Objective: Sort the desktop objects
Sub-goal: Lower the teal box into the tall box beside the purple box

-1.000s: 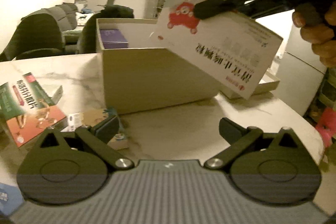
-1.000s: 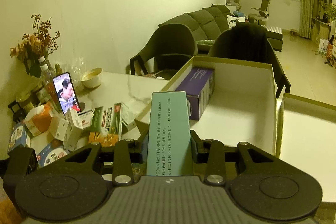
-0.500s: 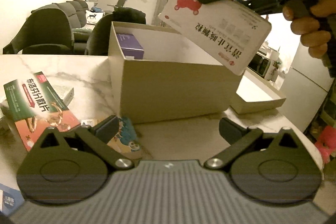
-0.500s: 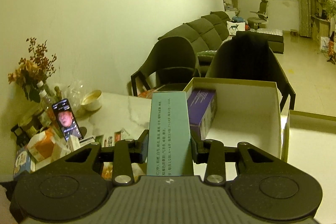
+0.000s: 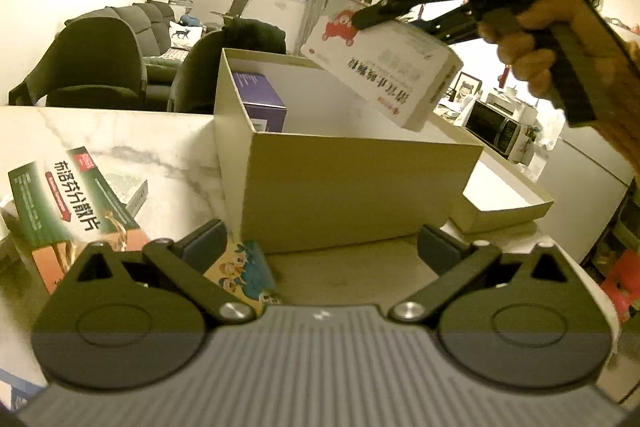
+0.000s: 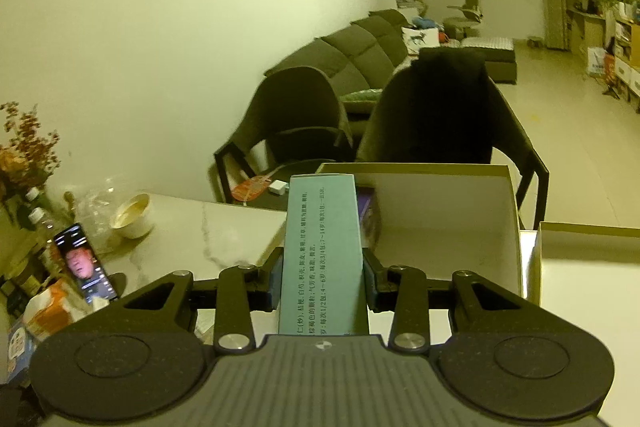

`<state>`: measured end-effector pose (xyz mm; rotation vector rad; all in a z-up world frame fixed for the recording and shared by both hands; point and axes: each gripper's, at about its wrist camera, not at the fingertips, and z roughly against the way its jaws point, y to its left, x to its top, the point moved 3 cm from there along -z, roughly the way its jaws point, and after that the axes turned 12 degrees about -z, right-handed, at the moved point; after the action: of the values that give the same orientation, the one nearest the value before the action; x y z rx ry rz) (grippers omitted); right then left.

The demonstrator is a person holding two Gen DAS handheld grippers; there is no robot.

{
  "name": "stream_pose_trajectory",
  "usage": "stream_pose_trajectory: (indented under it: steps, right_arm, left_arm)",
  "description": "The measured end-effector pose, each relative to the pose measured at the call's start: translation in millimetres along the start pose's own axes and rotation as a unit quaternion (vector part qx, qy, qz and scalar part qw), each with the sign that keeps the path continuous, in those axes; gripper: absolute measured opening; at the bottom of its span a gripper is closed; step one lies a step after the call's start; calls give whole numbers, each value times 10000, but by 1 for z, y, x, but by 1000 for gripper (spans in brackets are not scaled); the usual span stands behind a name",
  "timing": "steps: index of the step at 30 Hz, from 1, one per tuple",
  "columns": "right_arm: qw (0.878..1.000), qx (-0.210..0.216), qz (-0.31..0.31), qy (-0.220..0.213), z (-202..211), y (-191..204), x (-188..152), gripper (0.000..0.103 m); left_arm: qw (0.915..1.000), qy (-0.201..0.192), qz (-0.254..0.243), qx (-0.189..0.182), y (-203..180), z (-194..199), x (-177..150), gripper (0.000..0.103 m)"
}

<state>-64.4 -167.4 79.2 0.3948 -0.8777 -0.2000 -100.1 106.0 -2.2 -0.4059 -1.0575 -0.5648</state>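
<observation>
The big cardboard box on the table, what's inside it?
Inside the cardboard box one purple box stands against the left wall. Its near wall hides the floor, and the held medicine box covers part of the back.

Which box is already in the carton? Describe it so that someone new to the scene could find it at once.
Find the big open cardboard carton on the marble table, in front of the dark chairs. Look inside, against its left wall: the purple box there is the only thing resting in it. The white medicine box above is in the right gripper, not yet inside.
</observation>
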Motion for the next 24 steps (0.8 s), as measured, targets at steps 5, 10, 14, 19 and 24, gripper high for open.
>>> stream_pose_trajectory:
  steps: [5,10,14,19,24]
  right_arm:
    - [9996,-226,-120,120,-30,-10,10,41]
    - [9980,-473,-331,265,-61,-23,16,41]
    - [9966,-625,-447,299,-79,-30,20,41]
    - [9936,-819,-720,297,-104,-38,27,41]
    - [9900,-1031,-930,269,-130,-41,28,41]
  left_arm:
    - [10000,54,-30,-16,2,-6,0,103]
    - [10000,87,-36,-30,4,-8,0,103]
    - [10000,83,-17,-19,5,-9,0,103]
    - [9999,94,-39,-26,4,-9,0,103]
    - [9999,126,-47,-2,5,-9,-1,103]
